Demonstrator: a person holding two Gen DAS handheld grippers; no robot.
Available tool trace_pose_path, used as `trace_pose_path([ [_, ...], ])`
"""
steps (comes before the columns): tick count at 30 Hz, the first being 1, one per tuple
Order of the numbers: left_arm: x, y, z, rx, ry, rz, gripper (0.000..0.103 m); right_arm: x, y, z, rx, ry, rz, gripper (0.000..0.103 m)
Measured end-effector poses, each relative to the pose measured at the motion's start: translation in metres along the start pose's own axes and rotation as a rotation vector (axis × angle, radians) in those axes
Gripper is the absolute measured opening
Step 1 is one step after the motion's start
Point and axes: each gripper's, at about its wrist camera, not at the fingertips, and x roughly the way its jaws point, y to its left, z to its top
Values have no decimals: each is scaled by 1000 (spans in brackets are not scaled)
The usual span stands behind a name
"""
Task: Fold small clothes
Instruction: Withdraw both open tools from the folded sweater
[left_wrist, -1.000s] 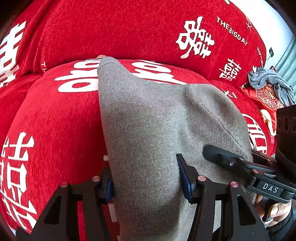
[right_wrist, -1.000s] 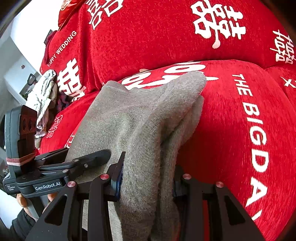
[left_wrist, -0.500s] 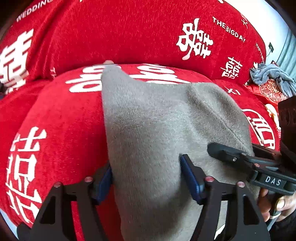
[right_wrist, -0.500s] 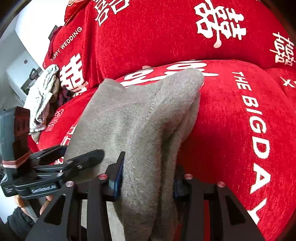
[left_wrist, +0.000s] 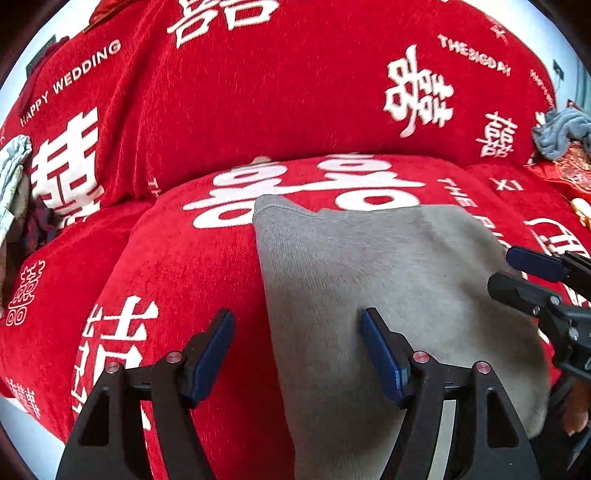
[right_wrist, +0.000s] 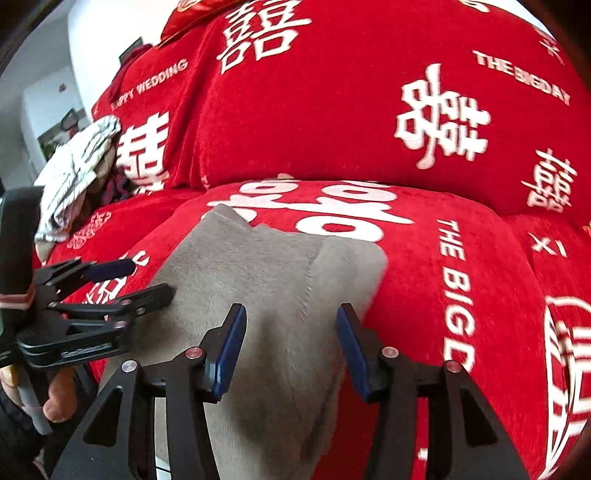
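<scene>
now the grey cloth (left_wrist: 369, 295) lies spread on the seat cushion of the red sofa (left_wrist: 184, 258), its far corner reaching the big white character printed near the back of the seat. the left gripper (left_wrist: 297, 354) hangs over the cloth's near left edge with its fingers spread apart: the right finger is above the grey fabric, the left finger above bare red cover just beside the cloth, and nothing is pinched between them. the right gripper (right_wrist: 290, 349) is likewise spread wide, both blue pads above the cloth's near right part, where a folded layer with a seam runs up to the rounded far right corner. each gripper shows at the cloth's side in the other's view. a striped rag (right_wrist: 74, 166) sits on the sofa well to the left of the cloth, and a blue-grey rag (left_wrist: 561, 131) well to its right.
</scene>
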Motion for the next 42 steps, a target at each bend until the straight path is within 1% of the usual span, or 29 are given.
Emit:
trace_pose_path([
  [1, 6, 1, 2, -6, 9, -2, 72, 8, -1, 2, 4, 21, 11, 56],
  [2, 9, 1, 4, -7, 12, 1, 77, 18, -3, 5, 16, 45, 18, 56],
  [3, 14, 2, 5, -6, 11, 29, 93, 28, -5, 6, 30, 67, 15, 55],
  [4, 17, 2, 6, -6, 4, 58, 103, 36, -8, 8, 40, 88, 10, 55],
  [5, 22, 3, 7, -8, 1, 71, 103, 45, -12, 8, 48, 110, 7, 55],
  [7, 33, 8, 11, -32, 34, 39, 103, 59, -15, 10, 40, 119, -3, 57],
  [9, 30, 12, 13, -59, 49, 26, 103, 61, -14, 13, 29, 127, -15, 57],
  [11, 18, 12, 12, -64, 28, 32, 103, 52, -10, 14, 35, 128, -34, 58],
  [12, 6, 10, 8, -51, -1, 35, 103, 42, -6, 12, 27, 108, -29, 58],
  [14, -12, 5, -3, -18, -36, 27, 103, 17, 9, 1, -23, 54, 12, 58],
  [16, -18, -1, -14, 14, -37, 44, 103, -4, 26, -17, -87, 20, 32, 58],
  [18, -17, -6, -25, 44, -35, 69, 103, -13, 39, -31, -138, 15, 43, 58],
  [20, -16, -4, -31, 35, -36, 67, 103, -14, 48, -44, -181, 27, 14, 58],
  [21, -15, -1, -33, 13, -29, 52, 103, -12, 49, -50, -194, 32, -4, 57],
  [23, -15, 1, -35, -5, -21, 34, 103, -8, 46, -61, -188, 42, -11, 57],
  [26, -16, -2, -41, 14, -28, 42, 103, -11, 44, -71, -179, 26, -17, 57],
  [30, -15, -2, -47, 5, -34, 39, 103, -12, 47, -78, -188, 14, -44, 57],
  [35, -18, -1, -56, -8, -19, 30, 103, -16, 50, -83, -148, 8, -61, 58],
  [37, -21, -3, -61, 6, -12, 40, 103, -18, 53, -86, -148, 15, -78, 59],
  [41, -32, -6, -68, 29, -13, 54, 103, -23, 59, -88, -152, 50, -92, 71],
  [42, -38, -6, -69, 29, -25, 49, 103, -25, 60, -89, -149, 59, -100, 71],
])
